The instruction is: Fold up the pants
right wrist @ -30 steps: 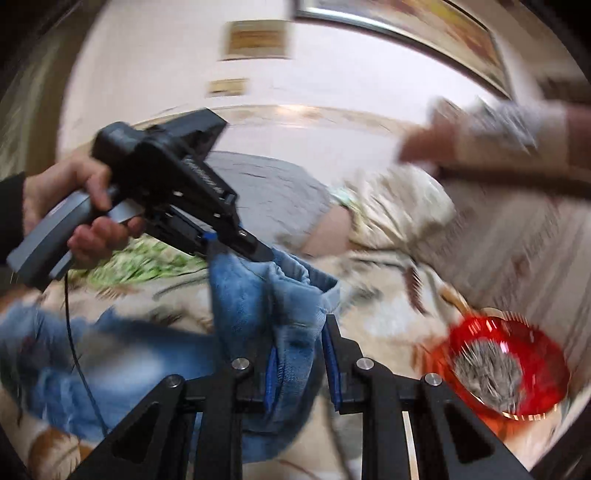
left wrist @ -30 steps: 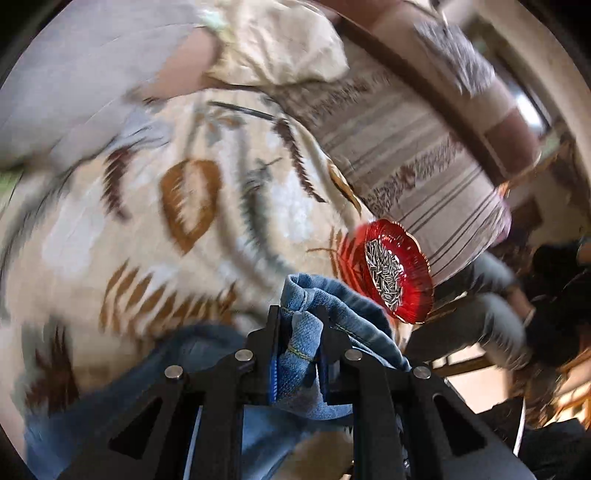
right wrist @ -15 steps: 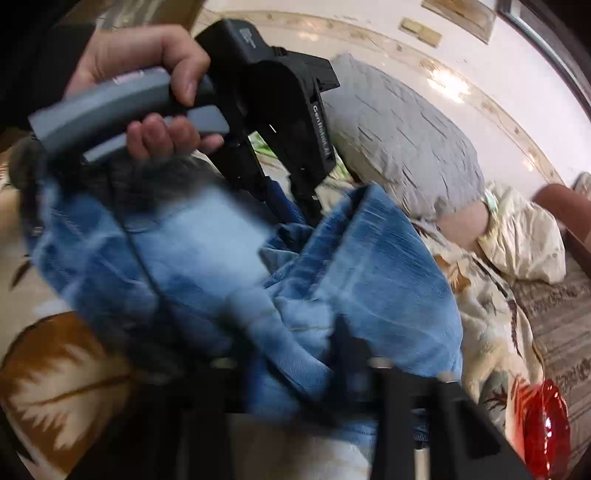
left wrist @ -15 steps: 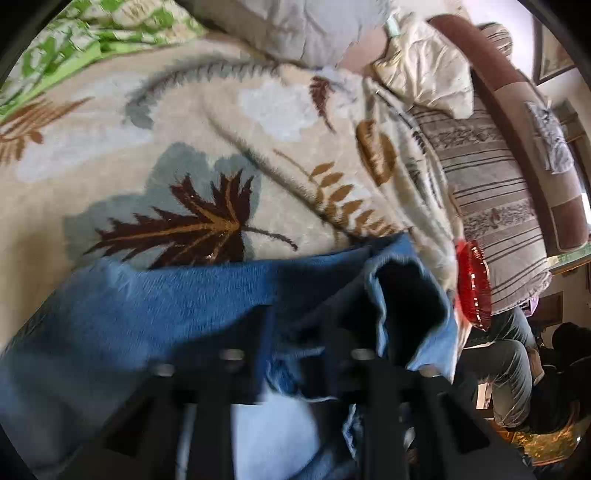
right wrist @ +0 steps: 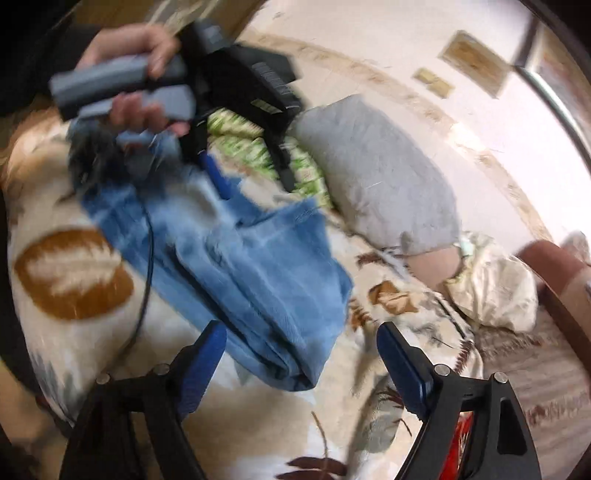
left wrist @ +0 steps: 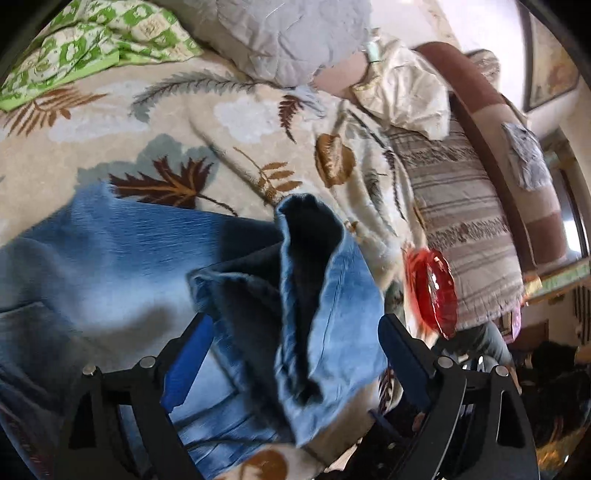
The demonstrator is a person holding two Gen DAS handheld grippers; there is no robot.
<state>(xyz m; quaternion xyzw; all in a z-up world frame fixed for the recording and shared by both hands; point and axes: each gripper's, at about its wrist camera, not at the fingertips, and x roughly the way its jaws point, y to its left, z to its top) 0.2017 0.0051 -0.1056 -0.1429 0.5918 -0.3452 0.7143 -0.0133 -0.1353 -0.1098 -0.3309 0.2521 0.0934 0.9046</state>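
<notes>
The blue denim pants [left wrist: 122, 273] lie folded over on the leaf-patterned blanket [left wrist: 192, 118]. An open leg hem [left wrist: 310, 258] stands up just ahead of my left gripper [left wrist: 295, 350], which is open wide with the cloth lying loose between its fingers. In the right wrist view the pants [right wrist: 258, 280] lie in a folded bundle ahead of my right gripper [right wrist: 299, 354], which is open and empty. The left gripper [right wrist: 243, 177] also shows there, held by a hand over the far end of the pants.
A grey pillow [left wrist: 288, 33] and a green patterned cloth [left wrist: 85, 48] lie at the back of the bed. A red glass dish [left wrist: 432, 291] sits at the bed's right edge, beside a striped sofa [left wrist: 465, 229]. A cream cloth [right wrist: 491, 284] lies near the pillow.
Both grippers have opened and let go of the pants' leg ends, which they held shut a second ago. The pants now lie folded over on the blanket.
</notes>
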